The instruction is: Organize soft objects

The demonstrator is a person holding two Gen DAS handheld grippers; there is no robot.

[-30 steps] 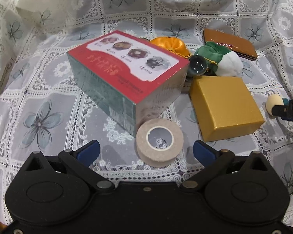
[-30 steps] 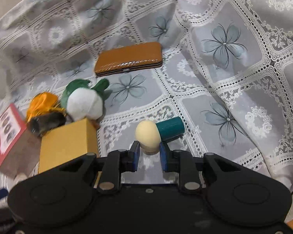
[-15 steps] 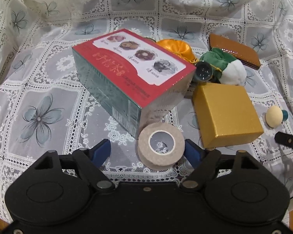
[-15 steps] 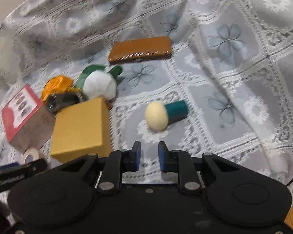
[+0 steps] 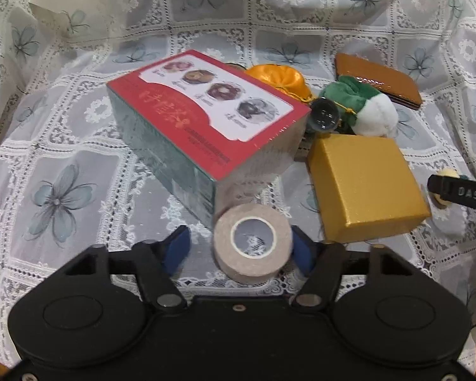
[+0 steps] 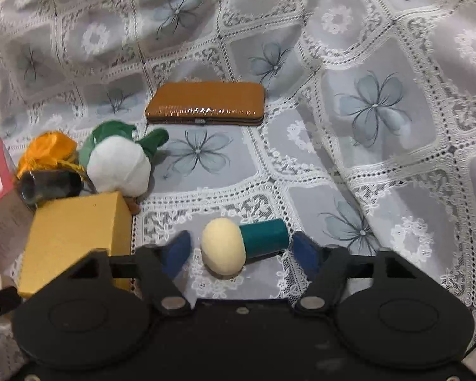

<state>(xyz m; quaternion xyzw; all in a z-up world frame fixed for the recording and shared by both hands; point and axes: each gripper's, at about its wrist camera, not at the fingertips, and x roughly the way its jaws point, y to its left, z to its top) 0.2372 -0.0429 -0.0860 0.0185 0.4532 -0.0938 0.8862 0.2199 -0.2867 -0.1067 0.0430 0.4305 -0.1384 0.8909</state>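
On the lace-covered surface (image 5: 79,165), the red box (image 5: 206,117) sits beside the gold box (image 5: 365,187). The left hand-held gripper (image 5: 238,247) is closing around the tape roll (image 5: 252,247). The right hand-held gripper (image 6: 242,249) is opening around the cream-and-teal sponge (image 6: 241,244), pads clear.

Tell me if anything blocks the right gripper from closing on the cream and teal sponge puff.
Nothing visible does. The sponge puff lies on the lace cloth between the fingers of the right gripper, whose jaws are opening, with bare gaps on both sides. The gold box sits apart to the picture's left.
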